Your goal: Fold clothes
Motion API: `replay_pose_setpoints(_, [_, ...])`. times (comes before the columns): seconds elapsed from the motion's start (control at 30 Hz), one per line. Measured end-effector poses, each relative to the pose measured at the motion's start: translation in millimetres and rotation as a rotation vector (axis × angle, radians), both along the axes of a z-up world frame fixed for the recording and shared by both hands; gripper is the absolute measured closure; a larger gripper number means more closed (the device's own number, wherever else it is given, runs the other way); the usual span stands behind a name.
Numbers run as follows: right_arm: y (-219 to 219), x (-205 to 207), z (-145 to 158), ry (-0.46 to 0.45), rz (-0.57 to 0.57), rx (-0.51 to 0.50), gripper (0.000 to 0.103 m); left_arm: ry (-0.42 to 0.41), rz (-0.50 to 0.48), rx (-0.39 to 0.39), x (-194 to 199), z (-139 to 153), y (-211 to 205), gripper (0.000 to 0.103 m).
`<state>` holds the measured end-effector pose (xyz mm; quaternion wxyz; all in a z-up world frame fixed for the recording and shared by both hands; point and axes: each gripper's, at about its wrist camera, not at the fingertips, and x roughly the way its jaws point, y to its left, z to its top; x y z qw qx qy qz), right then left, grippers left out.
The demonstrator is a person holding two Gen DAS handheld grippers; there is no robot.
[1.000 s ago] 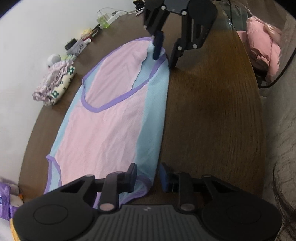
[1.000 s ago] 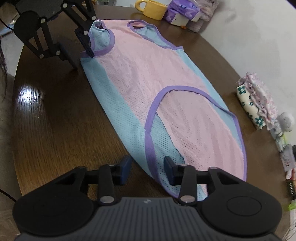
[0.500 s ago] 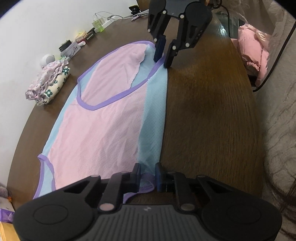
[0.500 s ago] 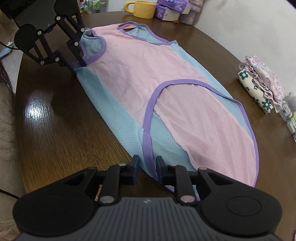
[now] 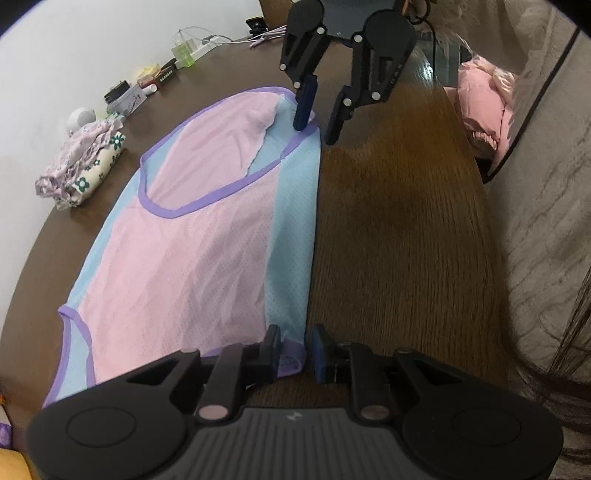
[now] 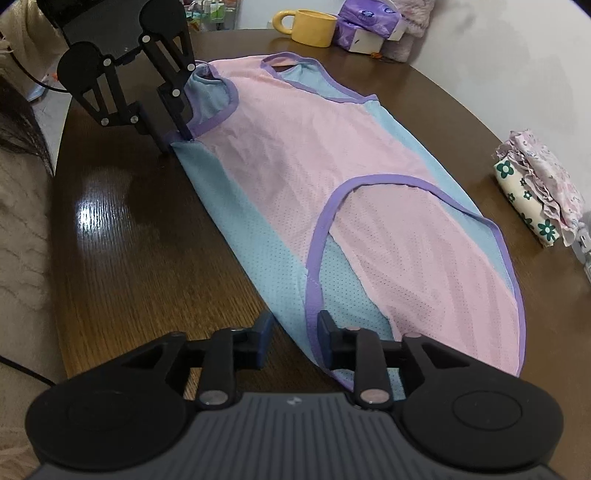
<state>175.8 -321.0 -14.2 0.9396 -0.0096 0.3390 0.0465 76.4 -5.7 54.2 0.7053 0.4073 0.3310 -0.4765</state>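
A pink and light-blue mesh vest with purple trim (image 5: 192,251) (image 6: 332,177) lies flat on the brown wooden table (image 5: 399,229). My left gripper (image 5: 295,349) is low at the vest's near bottom corner, its fingers a narrow gap apart with the purple hem between them and table showing beside the blue pad. In the right wrist view this left gripper (image 6: 173,142) stands at the far corner by a raised armhole. My right gripper (image 6: 295,325) is open astride the opposite corner of the same long blue edge. From the left wrist view, the right gripper (image 5: 317,125) has one finger over the cloth and one beside it.
A folded floral cloth (image 5: 85,166) (image 6: 535,192) lies beyond the vest's far edge. A yellow mug (image 6: 310,26) and a purple tissue pack (image 6: 369,26) stand at one end, small bottles and cables (image 5: 183,55) at the other. Pink clothing (image 5: 484,103) lies off the table.
Both grippers have come down and forward onto the vest's two corners along the blue edge. Each pair of fingers is narrower than a second ago. The vest itself lies where it was.
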Motion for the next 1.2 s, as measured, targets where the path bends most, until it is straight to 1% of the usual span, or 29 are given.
replay_pose_setpoints(0.13, [0, 0, 0, 0.000, 0.000, 0.000, 0.072, 0.022, 0.003, -0.012, 4, 0, 2, 0.086])
replay_pose_setpoints(0.2, [1, 0, 0, 0.000, 0.001, 0.000, 0.073, 0.051, 0.021, -0.026, 9, 0, 4, 0.086])
replay_pose_setpoints(0.23, [1, 0, 0, 0.000, 0.001, 0.000, 0.078, 0.068, 0.033, -0.035, 11, 0, 5, 0.087])
replay_pose_setpoints(0.27, [1, 0, 0, 0.000, 0.001, 0.000, 0.084, 0.088, 0.048, -0.045, 14, 0, 7, 0.090])
replay_pose_setpoints(0.3, [1, 0, 0, 0.000, 0.001, 0.000, 0.095, 0.107, 0.068, -0.057, 18, 0, 8, 0.098])
replay_pose_setpoints(0.33, [1, 0, 0, 0.000, 0.001, 0.000, 0.100, 0.116, 0.084, -0.067, 20, 0, 10, 0.098])
replay_pose_setpoints(0.4, [1, 0, 0, 0.000, 0.001, 0.000, 0.101, 0.130, 0.113, -0.086, 24, 0, 14, 0.100])
replay_pose_setpoints(0.53, [1, 0, 0, 0.000, 0.001, 0.001, 0.102, 0.133, 0.129, -0.132, 21, 5, 17, 0.101])
replay_pose_setpoints(0.7, [2, -1, 0, 0.000, 0.002, 0.001, 0.102, 0.108, 0.190, -0.189, 31, 20, 22, 0.101])
replay_pose_setpoints(0.8, [2, -1, 0, 0.000, 0.002, 0.001, 0.102, 0.054, 0.239, -0.202, 47, 31, 21, 0.101])
replay_pose_setpoints(1.1, [3, -1, 0, 0.000, 0.003, 0.001, 0.102, -0.079, 0.363, -0.190, 118, 40, 10, 0.101])
replay_pose_setpoints(1.2, [3, -1, 0, 0.000, 0.003, 0.001, 0.102, -0.094, 0.380, -0.177, 134, 33, 5, 0.101])
